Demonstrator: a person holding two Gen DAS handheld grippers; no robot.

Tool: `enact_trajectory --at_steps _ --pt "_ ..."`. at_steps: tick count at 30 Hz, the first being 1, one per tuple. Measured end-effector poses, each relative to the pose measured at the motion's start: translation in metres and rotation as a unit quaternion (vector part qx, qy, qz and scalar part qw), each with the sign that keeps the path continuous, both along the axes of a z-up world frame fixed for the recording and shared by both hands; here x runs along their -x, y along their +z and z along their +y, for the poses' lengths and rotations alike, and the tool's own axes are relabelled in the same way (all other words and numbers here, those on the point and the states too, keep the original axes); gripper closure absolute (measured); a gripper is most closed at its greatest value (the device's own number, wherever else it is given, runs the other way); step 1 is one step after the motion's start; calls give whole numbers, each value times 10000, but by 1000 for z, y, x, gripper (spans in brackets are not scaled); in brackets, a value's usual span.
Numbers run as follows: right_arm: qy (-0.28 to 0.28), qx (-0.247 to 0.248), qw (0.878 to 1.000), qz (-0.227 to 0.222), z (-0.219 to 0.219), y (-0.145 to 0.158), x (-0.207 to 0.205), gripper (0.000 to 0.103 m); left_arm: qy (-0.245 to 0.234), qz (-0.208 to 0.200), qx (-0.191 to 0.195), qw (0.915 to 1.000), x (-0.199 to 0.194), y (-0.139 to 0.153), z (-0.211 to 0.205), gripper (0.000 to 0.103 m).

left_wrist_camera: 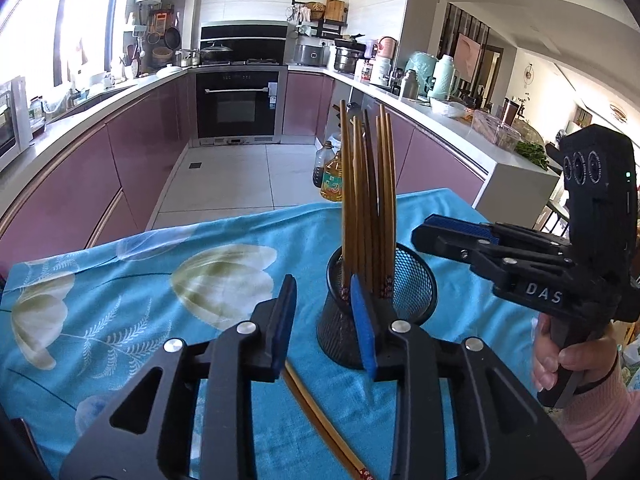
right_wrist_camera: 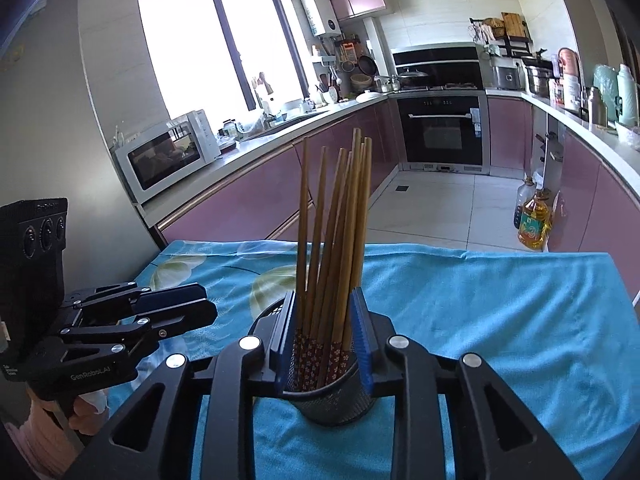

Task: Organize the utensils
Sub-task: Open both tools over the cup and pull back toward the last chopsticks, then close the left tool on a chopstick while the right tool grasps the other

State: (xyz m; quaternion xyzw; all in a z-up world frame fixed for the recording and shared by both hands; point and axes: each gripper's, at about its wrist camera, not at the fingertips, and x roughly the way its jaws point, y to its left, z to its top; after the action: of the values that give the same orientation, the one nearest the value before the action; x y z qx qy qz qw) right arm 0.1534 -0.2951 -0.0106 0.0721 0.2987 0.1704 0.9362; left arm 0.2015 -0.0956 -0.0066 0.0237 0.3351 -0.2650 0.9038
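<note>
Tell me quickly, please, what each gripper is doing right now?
Left gripper: open, holding nothing; chopsticks lie on the cloth below.
Right gripper: open, holding nothing; mesh holder behind its fingers.

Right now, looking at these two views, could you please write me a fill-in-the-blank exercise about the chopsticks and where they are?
1. Most chopsticks stand upright in a black ____ cup.
2. The cup stands on a ____ cloth printed with pale flowers.
3. One pair of chopsticks lies flat on the cloth, below the ____ gripper.
4. The fingers of that gripper hold ____.

Missing words: mesh; blue; left; nothing
</note>
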Motion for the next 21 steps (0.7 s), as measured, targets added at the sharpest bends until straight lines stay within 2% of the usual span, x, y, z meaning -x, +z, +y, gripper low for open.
enact_trajectory --at_steps 4,6,8,11,16,21 --pt "355 119 9992 -101 14 1 27 73 210 31 -93 9997 17 -15 18 69" --pt "591 239 9980 -36 25 -4 38 66 307 119 -73 9994 24 -25 29 66" --pt "810 348 9960 136 37 -18 44 63 404 223 8 9989 30 -34 39 65" --pt "1011 554 9923 452 55 -42 50 63 494 340 -5 9982 38 -47 50 65" --pt "1252 628 9847 1037 78 -80 52 63 637 467 -48 9969 49 -63 65 63" --pt "1230 753 9821 1208 91 -95 54 63 672 553 -77 9962 56 -73 68 62"
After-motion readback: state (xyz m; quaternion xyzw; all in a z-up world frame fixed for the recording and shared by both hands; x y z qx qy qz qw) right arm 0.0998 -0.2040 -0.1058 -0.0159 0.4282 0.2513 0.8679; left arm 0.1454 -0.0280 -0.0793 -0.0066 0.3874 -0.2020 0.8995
